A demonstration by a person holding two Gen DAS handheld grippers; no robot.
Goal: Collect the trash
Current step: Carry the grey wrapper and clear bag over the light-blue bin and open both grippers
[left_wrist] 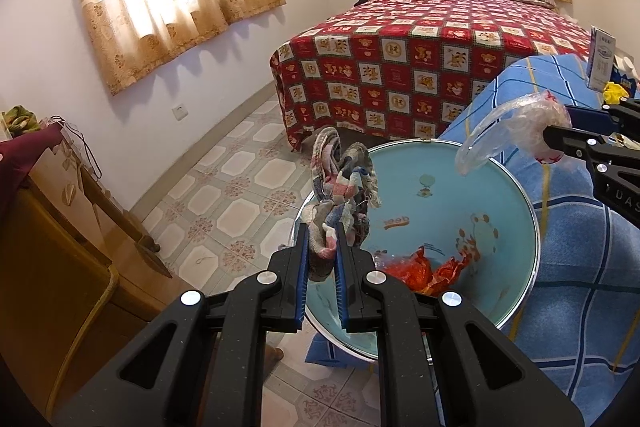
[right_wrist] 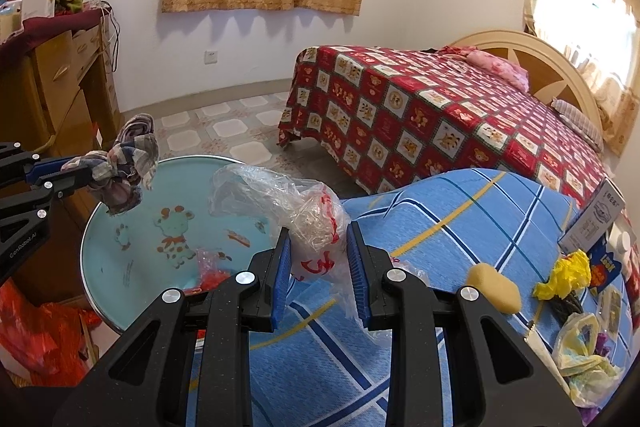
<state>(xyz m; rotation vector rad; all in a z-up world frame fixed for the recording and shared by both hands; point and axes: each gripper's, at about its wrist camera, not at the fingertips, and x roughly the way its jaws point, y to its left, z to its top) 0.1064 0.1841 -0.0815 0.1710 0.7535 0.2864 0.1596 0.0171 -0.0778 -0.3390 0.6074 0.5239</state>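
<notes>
Over the light-blue basin (left_wrist: 460, 195), through the left wrist camera, the left gripper (left_wrist: 323, 247) is clamped on a bunched checked rag (left_wrist: 340, 187) — its blue pads pinch the lower end while the rest of the cloth stands up above the basin's near-left rim. Down inside the basin lies a crumpled red wrapper (left_wrist: 428, 269), resting on the bottom toward the near side. At the basin's right rim the right gripper (left_wrist: 554, 141) comes in from the edge of the picture, closed on a clear plastic bag (left_wrist: 520, 131) with red print, the bag's loose end curling over the rim. Right of the basin spreads a blue checked cloth (left_wrist: 580, 267); beyond the basin stands a bed (left_wrist: 420, 67) with a red bear-patterned cover.

Now the right wrist camera — the right gripper (right_wrist: 318, 259) squeezes that clear plastic bag (right_wrist: 296, 211) between its pads, just at the basin's (right_wrist: 132, 227) right edge, above the blue checked cloth (right_wrist: 460, 227). Over the basin's left rim the left gripper (right_wrist: 86, 175) holds the checked rag (right_wrist: 128, 167) aloft. On the cloth well right of the basin sit a yellow sponge (right_wrist: 494, 287), a crumpled yellow wrapper (right_wrist: 568, 273) and a pale plastic bag (right_wrist: 584, 355).
</notes>
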